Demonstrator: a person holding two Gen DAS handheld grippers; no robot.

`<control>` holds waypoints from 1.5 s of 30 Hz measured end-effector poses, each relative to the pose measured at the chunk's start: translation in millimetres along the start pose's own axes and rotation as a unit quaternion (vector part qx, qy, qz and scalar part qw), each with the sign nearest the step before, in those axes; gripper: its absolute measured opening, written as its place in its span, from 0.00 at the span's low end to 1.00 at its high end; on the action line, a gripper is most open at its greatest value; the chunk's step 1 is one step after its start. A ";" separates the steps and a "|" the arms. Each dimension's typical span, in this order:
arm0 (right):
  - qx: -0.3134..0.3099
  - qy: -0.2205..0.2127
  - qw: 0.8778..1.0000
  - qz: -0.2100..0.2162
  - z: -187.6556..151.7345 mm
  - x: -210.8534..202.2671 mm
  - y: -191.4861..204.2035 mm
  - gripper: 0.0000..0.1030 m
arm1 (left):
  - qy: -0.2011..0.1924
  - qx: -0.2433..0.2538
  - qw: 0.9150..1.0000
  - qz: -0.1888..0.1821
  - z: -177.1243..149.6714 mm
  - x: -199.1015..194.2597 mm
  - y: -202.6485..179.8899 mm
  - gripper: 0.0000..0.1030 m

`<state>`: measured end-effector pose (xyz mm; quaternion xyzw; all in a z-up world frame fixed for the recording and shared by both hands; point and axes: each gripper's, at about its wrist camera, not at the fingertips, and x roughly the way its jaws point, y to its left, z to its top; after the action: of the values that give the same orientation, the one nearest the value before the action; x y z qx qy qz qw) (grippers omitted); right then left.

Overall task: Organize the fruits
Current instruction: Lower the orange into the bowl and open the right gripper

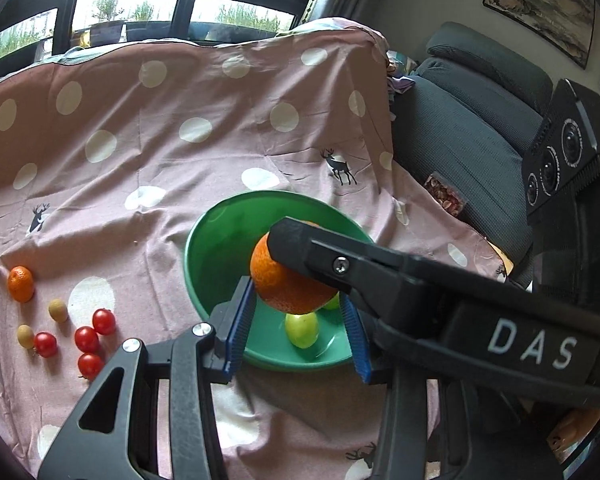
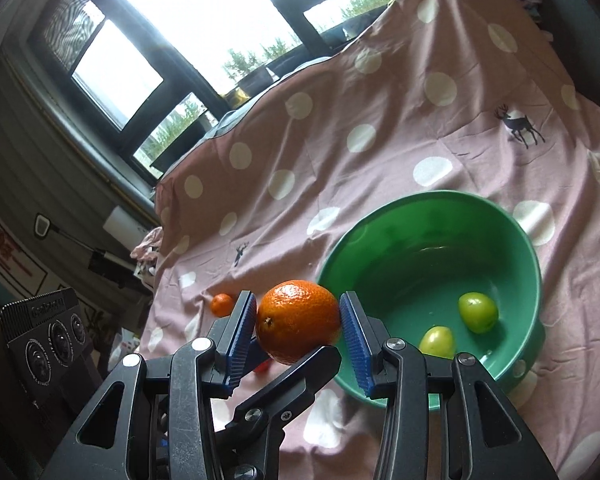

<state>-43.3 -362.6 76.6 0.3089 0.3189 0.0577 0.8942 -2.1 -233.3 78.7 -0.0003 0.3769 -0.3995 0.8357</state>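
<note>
Orange (image 1: 284, 284) clamped in the air at the near left rim of the bowl (image 1: 190, 248). My left gripper (image 1: 297, 294) angles downward with both blue pads against the orange's sides. My right gripper (image 2: 298, 304) also tilts down and is closed on the same fruit, so the two grips cross. The left view shows one right finger (image 1: 296, 240) lying over the top of the orange; its partner is hidden behind the fruit. The right view shows one left finger (image 2: 308, 364) under the orange (image 2: 296, 324), the other out of sight. Only the left view shows the loose fruit on the cloth (image 1: 180, 160): small orange (image 1: 21, 284), four tomatoes (image 1: 86, 339) and two brownish fruits (image 1: 58, 310), all well left of the bowl. Only the right view shows the bowl (image 2: 380, 280) floor clearly, with two green fruits (image 2: 478, 312) lying apart. In the left view one green fruit (image 1: 302, 328) is plain and the second is mostly behind the orange. The right view catches the small orange (image 2: 222, 304) past my left pad. A red scrap under that pad is too hidden to identify.
</note>
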 end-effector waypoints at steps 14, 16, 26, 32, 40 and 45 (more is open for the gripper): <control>0.026 -0.014 0.998 -0.047 8.4 -7.5 -42.9 0.45 | 0.027 -0.005 0.999 -0.033 4.9 41.6 -21.2 0.42; 0.030 -0.012 0.998 -0.051 8.7 -6.9 -47.1 0.45 | 0.031 -0.003 0.999 -0.033 4.6 45.8 -22.8 0.42; 0.050 0.014 0.996 -0.068 7.9 8.4 -63.3 0.45 | 0.062 -0.027 0.997 -0.037 1.0 69.0 -15.5 0.42; 0.058 0.030 0.995 -0.072 6.1 17.8 -68.0 0.45 | 0.078 -0.038 0.996 -0.037 -2.7 77.6 -8.9 0.42; 0.063 0.050 0.994 -0.075 4.3 30.1 -71.2 0.45 | 0.094 -0.053 0.994 -0.033 -4.6 85.9 -2.1 0.42; 0.070 0.055 0.993 -0.075 4.7 32.6 -75.4 0.45 | 0.097 -0.049 0.994 -0.026 -5.8 89.1 -3.6 0.42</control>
<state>-21.8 -415.7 17.7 0.3420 0.3928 -0.0151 0.8535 27.3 -293.5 19.5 -0.0128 0.4752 -0.4003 0.7834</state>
